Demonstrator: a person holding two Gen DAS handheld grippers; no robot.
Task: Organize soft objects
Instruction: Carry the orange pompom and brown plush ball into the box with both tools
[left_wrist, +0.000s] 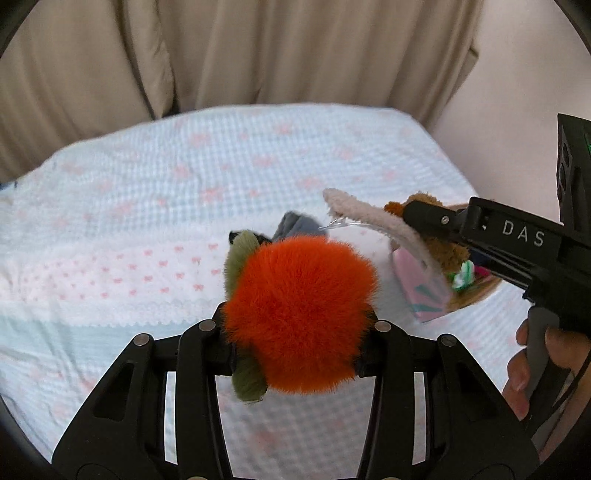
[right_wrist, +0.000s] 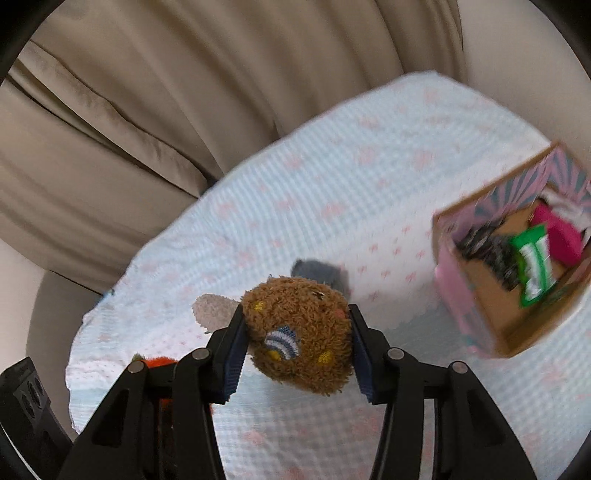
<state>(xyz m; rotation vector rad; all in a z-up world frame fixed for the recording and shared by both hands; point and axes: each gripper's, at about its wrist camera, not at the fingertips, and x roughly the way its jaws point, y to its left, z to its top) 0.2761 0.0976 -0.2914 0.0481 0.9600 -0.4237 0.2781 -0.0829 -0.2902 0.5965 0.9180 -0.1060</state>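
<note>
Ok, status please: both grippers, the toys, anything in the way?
Left gripper shut on fluffy orange pompom toy. Right gripper shut on brown plush toy. Pink cardboard box open, partly filled. Grey cloth lies on bedspread.

Left gripper (left_wrist: 295, 332) clamping orange pompom (left_wrist: 299, 314) (green-trimmed), above bedspread (left_wrist: 147, 206)

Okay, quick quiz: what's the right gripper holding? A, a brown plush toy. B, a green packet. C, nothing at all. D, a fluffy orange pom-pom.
A: in the right wrist view the right gripper has its pads pressed on both sides of the brown plush toy; the orange pom-pom is in the left gripper, and the green packet lies in the box.
</note>
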